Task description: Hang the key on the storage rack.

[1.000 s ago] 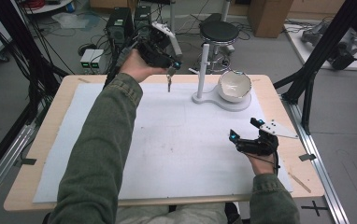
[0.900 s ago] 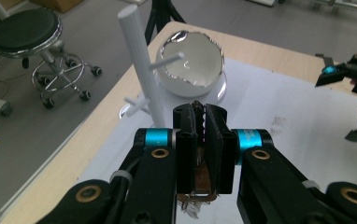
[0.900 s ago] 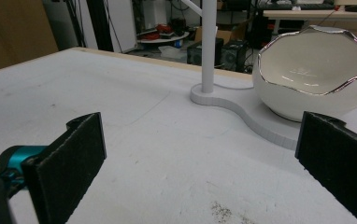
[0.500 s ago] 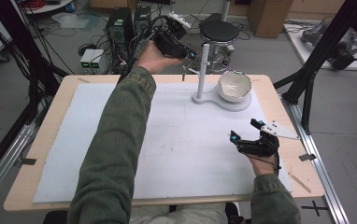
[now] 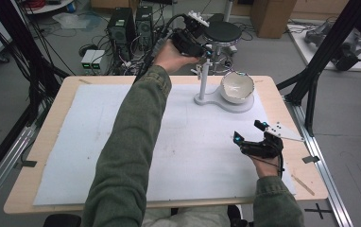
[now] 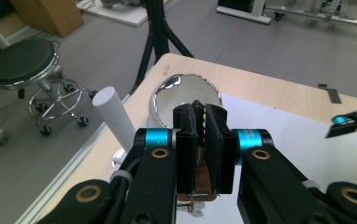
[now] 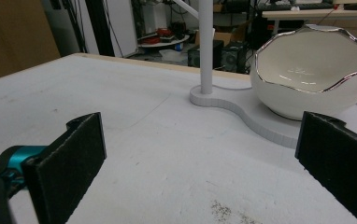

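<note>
A white stand sits at the table's far right: an upright post (image 5: 203, 80) (image 7: 206, 46) and an eggshell-shaped white bowl (image 5: 237, 87) (image 7: 314, 79) with a silver rim. My left gripper (image 5: 208, 53) (image 6: 200, 109) is raised at the top of the post (image 6: 113, 114), shut on a small brown thing (image 6: 196, 179) with a metal clasp that hangs below the jaws. The bowl (image 6: 167, 98) lies just beyond its tips. My right gripper (image 5: 248, 132) (image 7: 204, 163) rests low over the white mat (image 5: 74, 142), near the right front, open with nothing between its pads.
A black stool (image 5: 222, 32) and computer towers (image 5: 126, 23) stand on the floor behind the table. A black tripod leg (image 5: 311, 85) rises by the right edge. The mat's left and middle lie bare.
My left gripper has moved right and farther back, from left of the post to its top, carrying the small hanging thing. The right gripper has stayed put.
</note>
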The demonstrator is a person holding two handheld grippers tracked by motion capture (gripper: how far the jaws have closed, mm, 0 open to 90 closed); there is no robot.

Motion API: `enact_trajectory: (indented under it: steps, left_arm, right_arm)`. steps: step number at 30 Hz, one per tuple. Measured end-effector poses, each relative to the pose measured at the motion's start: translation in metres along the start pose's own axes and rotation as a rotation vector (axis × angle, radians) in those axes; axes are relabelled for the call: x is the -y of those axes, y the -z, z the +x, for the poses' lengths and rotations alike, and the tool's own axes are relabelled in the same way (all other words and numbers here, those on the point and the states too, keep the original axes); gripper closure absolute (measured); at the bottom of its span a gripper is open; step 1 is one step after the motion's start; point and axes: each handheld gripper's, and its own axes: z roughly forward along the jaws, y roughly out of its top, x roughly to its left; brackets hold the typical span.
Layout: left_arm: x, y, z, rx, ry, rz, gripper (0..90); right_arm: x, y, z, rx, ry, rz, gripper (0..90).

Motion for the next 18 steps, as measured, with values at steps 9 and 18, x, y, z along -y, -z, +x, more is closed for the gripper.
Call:
enact_trajectory:
  steps: [9,18]
  left_arm:
    - [-0.002,-0.02,0.002,-0.004,-0.001,-0.048,82.6]
    - [0.001,-0.042,0.003,0.024,0.013,-0.049,82.6]
  right_arm:
    - [0.0,0.0,0.0,0.003,0.004,-0.003,0.8]
    - [0.0,0.0,-0.001,0.008,0.003,0.0,0.8]
